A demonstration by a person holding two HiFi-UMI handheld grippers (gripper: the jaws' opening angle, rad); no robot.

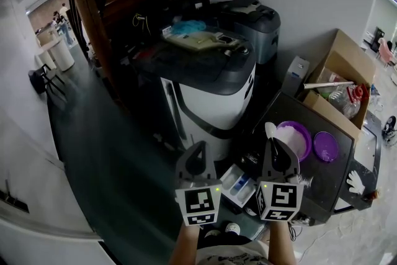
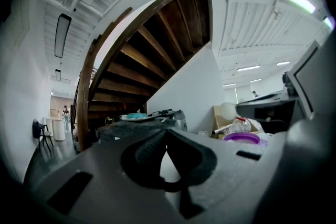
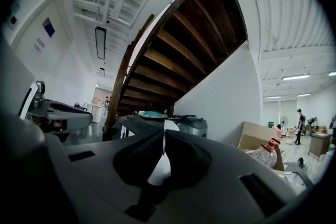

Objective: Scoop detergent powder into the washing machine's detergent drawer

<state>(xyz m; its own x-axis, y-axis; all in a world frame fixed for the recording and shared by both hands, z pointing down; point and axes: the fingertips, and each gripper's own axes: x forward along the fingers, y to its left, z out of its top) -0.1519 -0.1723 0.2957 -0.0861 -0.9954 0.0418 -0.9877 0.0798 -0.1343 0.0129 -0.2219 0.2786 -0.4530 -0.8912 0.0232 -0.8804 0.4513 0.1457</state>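
White scoop (image 1: pixel 271 130) — between right fingers (image 3: pixel 142 157)

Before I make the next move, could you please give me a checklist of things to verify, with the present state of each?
1. Detergent drawer pulled open, compartments exposed: ok.
2. Purple bowl uncovered with white powder in it, lid lying beside it: ok.
3. Right gripper jaws closed on the white scoop: ok.
4. Scoop loaded with powder: cannot tell, its hollow is not visible.
5. Scoop positioned over the drawer: not ok, it is beside the bowl's rim.
6. Left gripper jaws together, holding nothing, not over the drawer: ok.
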